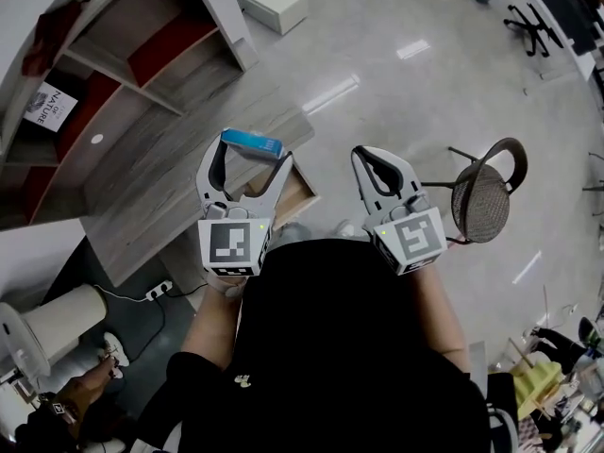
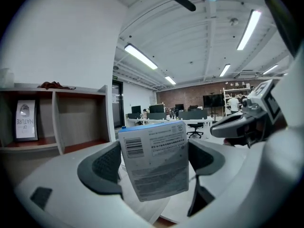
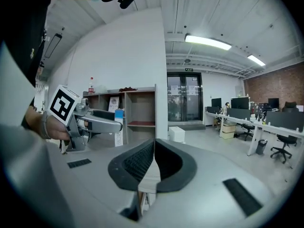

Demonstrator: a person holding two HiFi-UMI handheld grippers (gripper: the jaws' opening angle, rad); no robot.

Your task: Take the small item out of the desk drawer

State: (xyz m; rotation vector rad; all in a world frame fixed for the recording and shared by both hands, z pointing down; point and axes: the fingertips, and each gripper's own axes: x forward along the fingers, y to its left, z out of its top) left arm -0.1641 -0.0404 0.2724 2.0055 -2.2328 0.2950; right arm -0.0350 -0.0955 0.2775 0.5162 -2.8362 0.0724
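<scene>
- My left tool is pinching the small box by its two side edges. The box sits tilted between the pads, blue end up.
- My right tool is pressed together on nothing and hangs just beside the left one.
- The box is clear of the open drawer, lifted above it and the wooden worktop.
- The grip looks narrow to me. The pads meet only thin cardboard edges, so a quick swing could twist the box loose.
- If it slips, I expect it to drop into the drawer or past the worktop edge onto the floor.
- Squeezing harder could crush the carton.
</scene>
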